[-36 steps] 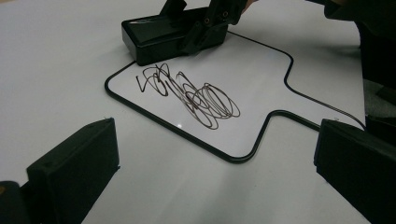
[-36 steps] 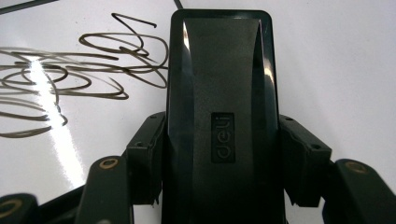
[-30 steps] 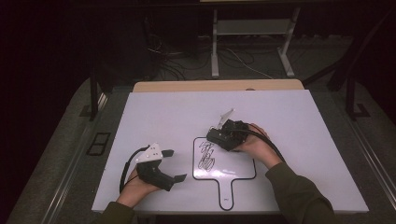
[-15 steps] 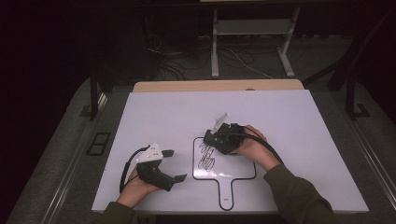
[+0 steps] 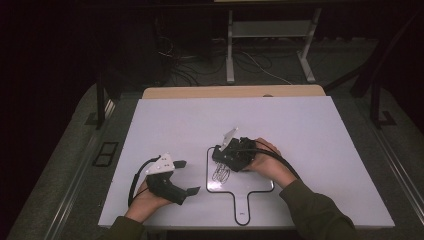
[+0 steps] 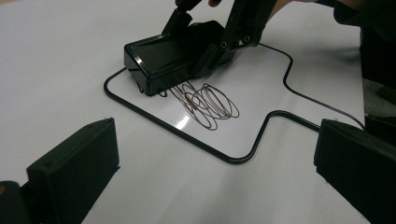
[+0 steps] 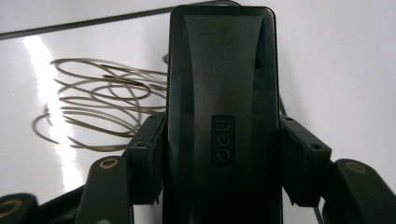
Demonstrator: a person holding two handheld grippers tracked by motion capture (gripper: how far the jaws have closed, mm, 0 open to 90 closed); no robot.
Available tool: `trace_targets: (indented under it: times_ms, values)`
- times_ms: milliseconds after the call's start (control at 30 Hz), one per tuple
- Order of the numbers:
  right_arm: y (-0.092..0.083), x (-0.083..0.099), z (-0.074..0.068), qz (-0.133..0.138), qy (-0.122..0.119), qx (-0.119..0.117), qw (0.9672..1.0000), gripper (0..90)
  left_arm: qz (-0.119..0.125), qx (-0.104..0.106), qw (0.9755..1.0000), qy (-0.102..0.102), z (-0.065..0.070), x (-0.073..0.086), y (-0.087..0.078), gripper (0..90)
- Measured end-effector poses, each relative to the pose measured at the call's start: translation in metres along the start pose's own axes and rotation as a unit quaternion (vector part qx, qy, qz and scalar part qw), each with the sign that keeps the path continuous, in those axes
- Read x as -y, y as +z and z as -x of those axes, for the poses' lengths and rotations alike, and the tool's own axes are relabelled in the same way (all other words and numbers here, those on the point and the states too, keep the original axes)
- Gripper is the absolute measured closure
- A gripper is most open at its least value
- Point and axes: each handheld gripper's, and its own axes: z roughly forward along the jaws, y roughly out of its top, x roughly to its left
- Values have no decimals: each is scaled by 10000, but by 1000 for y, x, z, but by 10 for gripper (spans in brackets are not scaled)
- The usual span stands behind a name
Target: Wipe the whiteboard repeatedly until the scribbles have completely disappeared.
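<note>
white tabletop [image 5: 320, 130] in a dark room — right tongs [image 5: 223, 156] clamped on black eraser [image 5: 220, 152], left tongs [image 5: 186, 176] apart

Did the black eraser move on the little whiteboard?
Yes. The eraser slid toward the far left corner of the whiteboard, off the scribbles.

**White table, one small board on it**

The table [image 5: 300, 130] has a plain white top, and a strip of pale wood shows along its far edge. A small whiteboard [image 5: 260, 186] with a thin black outline and a short handle lies flat on the near middle of the table, its handle pointing to the near edge. Looping pen scribbles [image 5: 220, 173] mark the board's left part. A black eraser [image 6: 168, 58] rests on the board, touching the scribbles.
</note>
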Motion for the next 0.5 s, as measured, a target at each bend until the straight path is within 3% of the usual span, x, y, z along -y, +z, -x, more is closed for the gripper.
trace_targets:
  times_ms: [500]
  values:
    - [-2, -12, -27, -12, -493, -104, 9987, 389, -14, 0, 10000, 18, 0, 0, 0, 0]
